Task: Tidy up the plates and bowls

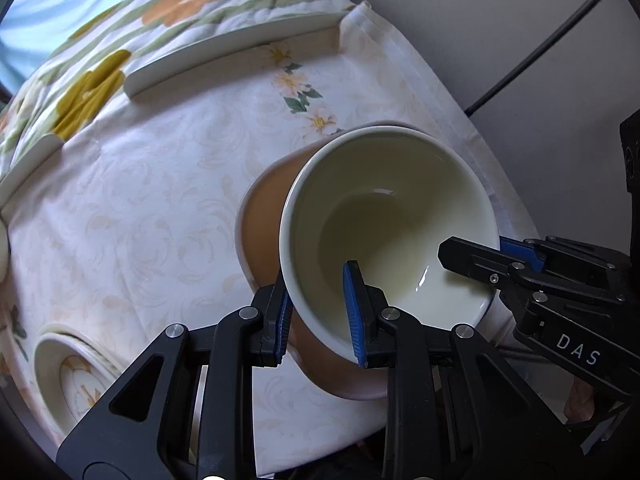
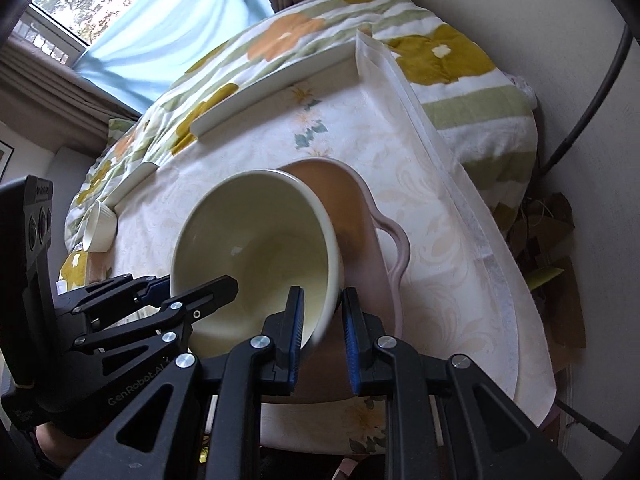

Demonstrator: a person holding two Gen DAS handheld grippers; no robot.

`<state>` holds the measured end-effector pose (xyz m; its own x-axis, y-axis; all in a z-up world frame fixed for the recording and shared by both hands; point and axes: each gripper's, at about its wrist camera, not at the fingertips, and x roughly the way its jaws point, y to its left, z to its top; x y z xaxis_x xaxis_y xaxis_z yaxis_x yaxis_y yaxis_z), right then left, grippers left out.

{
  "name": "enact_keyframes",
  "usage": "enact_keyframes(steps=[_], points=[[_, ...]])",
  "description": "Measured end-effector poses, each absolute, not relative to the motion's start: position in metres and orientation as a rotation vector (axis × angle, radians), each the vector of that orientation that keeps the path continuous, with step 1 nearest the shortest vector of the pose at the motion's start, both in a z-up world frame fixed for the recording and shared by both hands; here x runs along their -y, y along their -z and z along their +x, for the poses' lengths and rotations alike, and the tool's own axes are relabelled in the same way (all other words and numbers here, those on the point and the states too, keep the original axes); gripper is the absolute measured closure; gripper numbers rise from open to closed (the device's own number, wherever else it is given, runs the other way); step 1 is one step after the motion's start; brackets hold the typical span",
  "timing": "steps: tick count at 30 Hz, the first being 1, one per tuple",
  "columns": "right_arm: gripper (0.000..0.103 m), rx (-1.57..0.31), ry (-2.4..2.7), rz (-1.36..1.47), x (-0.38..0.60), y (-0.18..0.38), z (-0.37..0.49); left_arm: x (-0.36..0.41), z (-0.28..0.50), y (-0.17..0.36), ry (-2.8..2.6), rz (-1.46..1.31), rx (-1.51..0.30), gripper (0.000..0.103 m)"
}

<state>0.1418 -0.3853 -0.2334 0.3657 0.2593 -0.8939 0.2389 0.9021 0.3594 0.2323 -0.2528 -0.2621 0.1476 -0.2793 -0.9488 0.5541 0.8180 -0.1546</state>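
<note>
A cream bowl (image 1: pixel 380 220) hangs tilted over a pink-brown dish (image 1: pixel 264 224) with a curved handle, which stands on the flowered tablecloth. My left gripper (image 1: pixel 320 320) is shut on the bowl's near rim, one blue pad inside and one outside. My right gripper (image 1: pixel 480 256) clamps the opposite rim. In the right wrist view the cream bowl (image 2: pixel 256 248) has its wall pinched by my right gripper (image 2: pixel 323 332), while the left gripper (image 2: pixel 192 288) holds the rim at the left. The pink-brown dish (image 2: pixel 360 216) lies right under and behind the bowl; whether they touch cannot be told.
A patterned small bowl (image 1: pixel 76 376) sits at the table's near left. A long white rectangular plate (image 2: pixel 272 92) lies along the far edge, and a small white cup (image 2: pixel 100 228) at the left. A flowered blanket (image 2: pixel 460 60) lies behind; the table edge (image 2: pixel 516 288) drops off to the right.
</note>
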Motion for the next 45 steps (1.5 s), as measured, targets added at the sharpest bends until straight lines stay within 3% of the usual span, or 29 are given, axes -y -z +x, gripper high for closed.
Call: enact_keyframes(steps=[22, 35, 45], points=[[0.086, -1.255, 0.053, 0.467, 0.382, 0.254, 0.142, 0.274, 0.230, 0.278, 0.626, 0.449, -1.263, 0.082], [0.086, -1.231, 0.036, 0.455, 0.383, 0.239, 0.134, 0.269, 0.229, 0.261, 0.602, 0.438, -1.231, 0.081], [0.086, -1.175, 0.004, 0.362, 0.377, 0.208, 0.127, 0.258, 0.218, 0.217, 0.602, 0.350, -1.146, 0.081]])
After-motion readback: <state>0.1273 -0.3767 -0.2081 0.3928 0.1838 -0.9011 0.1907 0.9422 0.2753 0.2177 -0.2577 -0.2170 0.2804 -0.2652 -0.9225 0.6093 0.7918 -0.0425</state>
